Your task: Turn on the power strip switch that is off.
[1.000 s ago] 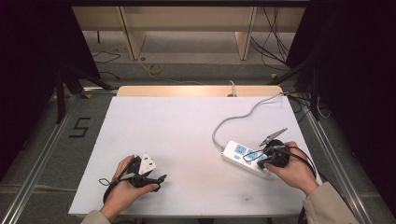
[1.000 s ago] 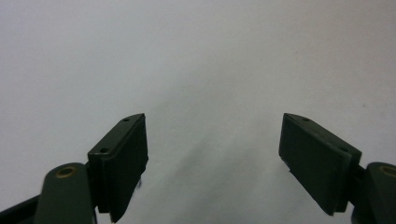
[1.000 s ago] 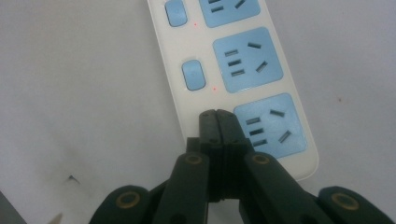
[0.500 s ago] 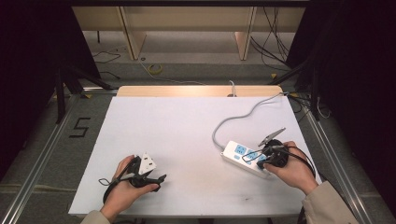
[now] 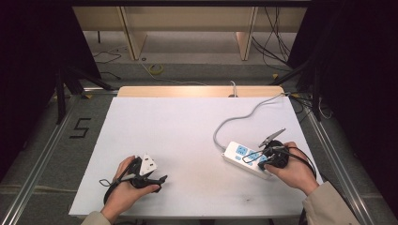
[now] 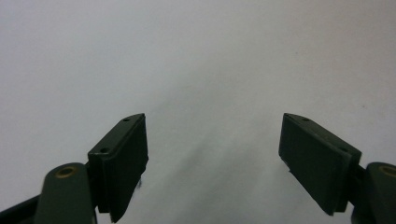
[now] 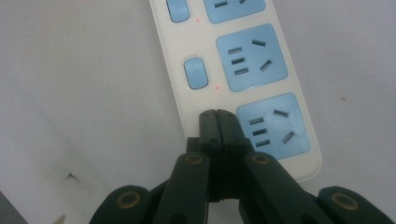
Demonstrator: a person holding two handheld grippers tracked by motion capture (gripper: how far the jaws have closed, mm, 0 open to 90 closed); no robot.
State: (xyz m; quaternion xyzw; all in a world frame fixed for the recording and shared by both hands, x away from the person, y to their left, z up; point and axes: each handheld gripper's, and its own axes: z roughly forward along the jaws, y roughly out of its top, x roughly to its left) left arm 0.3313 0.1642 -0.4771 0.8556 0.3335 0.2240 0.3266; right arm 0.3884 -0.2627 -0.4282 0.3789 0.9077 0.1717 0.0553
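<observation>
A white power strip (image 5: 241, 152) with blue sockets and blue switches lies on the right side of the white table (image 5: 187, 126). Its grey cable (image 5: 234, 119) curves off to the far edge. My right gripper (image 5: 260, 161) is shut, with nothing between its jaws. In the right gripper view its tips (image 7: 218, 115) sit over the power strip (image 7: 252, 65) in the row of switches, beside the nearest socket; I cannot tell if they touch it. Small red lights glow next to two switches. My left gripper (image 5: 157, 179) is low at the front left. Its jaws (image 6: 212, 140) stand open over bare table.
A wooden strip (image 5: 197, 91) runs along the table's far edge. Metal rails (image 5: 42, 154) flank both sides. Beyond the table are loose cables on the floor and wooden table legs (image 5: 131, 33). A "5" mark (image 5: 80, 127) is on the floor at the left.
</observation>
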